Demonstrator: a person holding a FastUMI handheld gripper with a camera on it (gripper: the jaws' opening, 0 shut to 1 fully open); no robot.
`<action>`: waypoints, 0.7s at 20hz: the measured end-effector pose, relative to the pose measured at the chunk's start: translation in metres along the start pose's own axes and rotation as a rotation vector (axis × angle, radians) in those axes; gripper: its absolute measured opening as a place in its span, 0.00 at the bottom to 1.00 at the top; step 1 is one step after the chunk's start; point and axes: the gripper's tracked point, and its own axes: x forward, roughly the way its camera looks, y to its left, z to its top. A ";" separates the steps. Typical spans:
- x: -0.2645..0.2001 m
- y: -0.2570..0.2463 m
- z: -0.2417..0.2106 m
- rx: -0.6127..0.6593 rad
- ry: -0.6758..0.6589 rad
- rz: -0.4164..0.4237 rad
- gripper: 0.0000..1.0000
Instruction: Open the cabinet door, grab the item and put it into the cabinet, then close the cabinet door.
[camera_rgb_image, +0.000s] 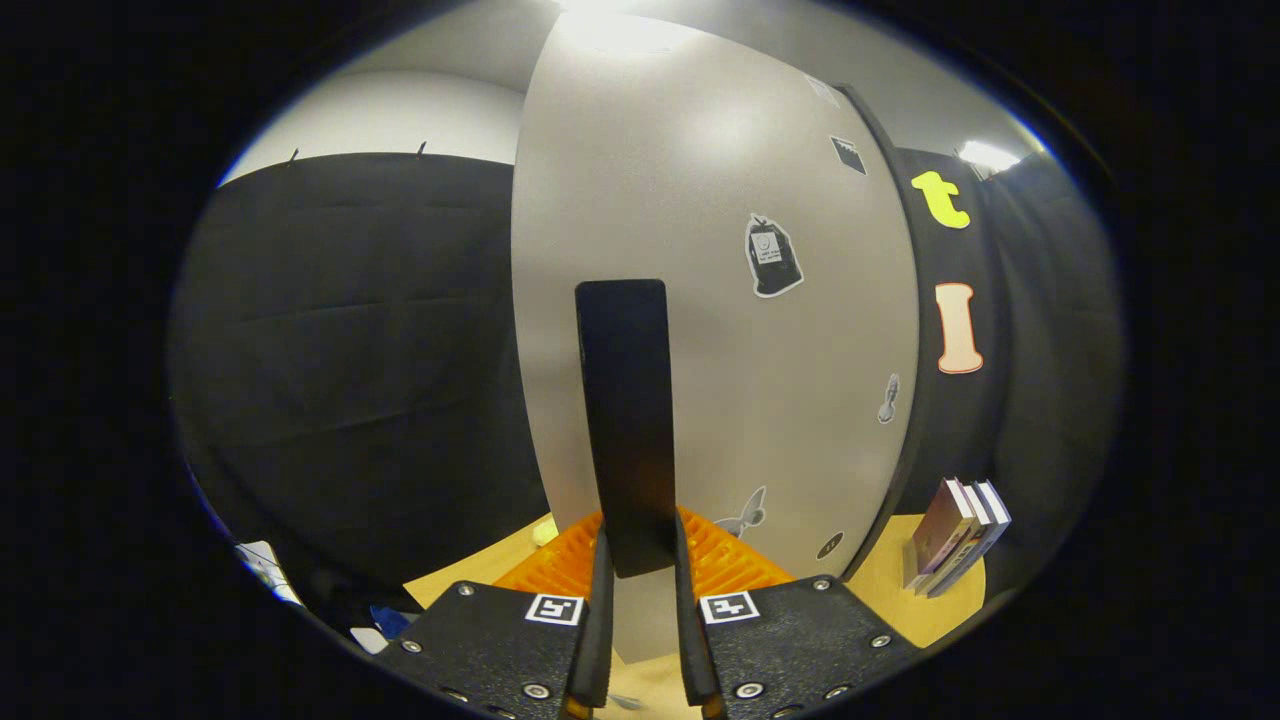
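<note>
I am holding the cabinet door (720, 330) by its handle (625, 420).

My gripper (638, 560) is closing narrowly, both fingers pressing the lower end of the upright dark handle. The grey door with stickers is standing just behind the handle. An orange tray (730, 560) is lying below the handle, and some books (960, 535) are leaning right of the door.

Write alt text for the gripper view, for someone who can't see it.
The gripper has both fingers closed on the tall black handle of a grey cabinet door dotted with stickers. An orange ridged plastic item lies just beyond the fingers on the wooden table, with stacked books beside the door.
</note>
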 end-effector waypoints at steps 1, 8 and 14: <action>-0.005 -0.002 -0.001 0.001 0.001 0.010 0.28; -0.023 -0.020 -0.002 0.004 0.006 0.044 0.28; -0.038 -0.036 -0.003 0.024 0.001 0.005 0.35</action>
